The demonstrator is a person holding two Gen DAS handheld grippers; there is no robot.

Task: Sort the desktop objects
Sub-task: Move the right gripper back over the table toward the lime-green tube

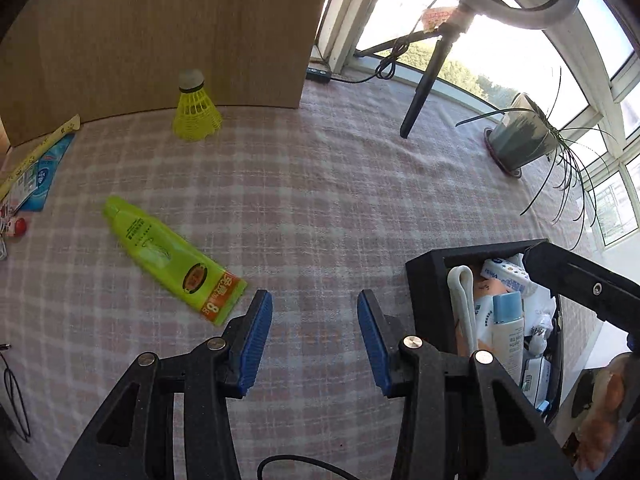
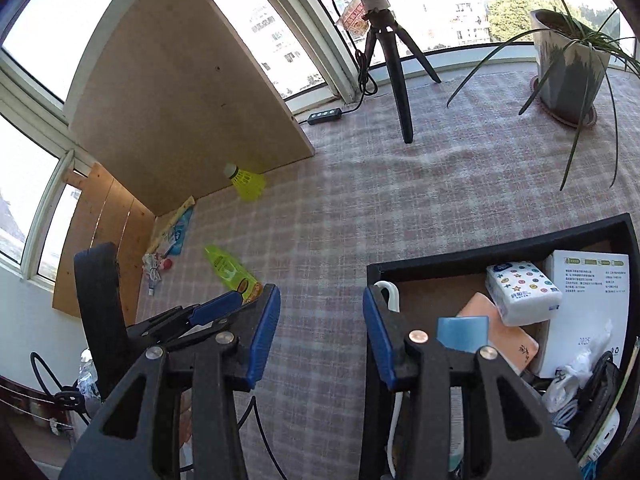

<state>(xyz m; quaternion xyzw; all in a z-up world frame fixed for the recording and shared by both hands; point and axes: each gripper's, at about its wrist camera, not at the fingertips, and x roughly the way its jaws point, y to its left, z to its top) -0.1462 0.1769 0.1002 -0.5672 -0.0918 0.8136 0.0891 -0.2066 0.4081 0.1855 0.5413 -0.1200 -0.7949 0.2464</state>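
A green tube (image 1: 172, 264) lies flat on the checked tablecloth (image 1: 304, 200), just left of and beyond my left gripper (image 1: 314, 316), which is open and empty above the cloth. A yellow shuttlecock (image 1: 196, 110) stands against the wooden board. A blue packet (image 1: 38, 172) lies at the far left. A black box (image 1: 426, 280) at the right holds bottles, packets and cables. My right gripper (image 2: 320, 312) is open and empty beside the box's (image 2: 496, 246) left wall. The tube (image 2: 230, 274), the shuttlecock (image 2: 248, 182) and the left gripper (image 2: 216, 308) show in the right wrist view.
A wooden board (image 1: 160, 28) stands upright at the back. A black tripod leg (image 1: 424, 92) and a potted plant (image 1: 520, 136) stand by the window. A small red-and-white item (image 1: 16, 227) lies at the left edge. A power strip (image 2: 325, 115) lies near the board.
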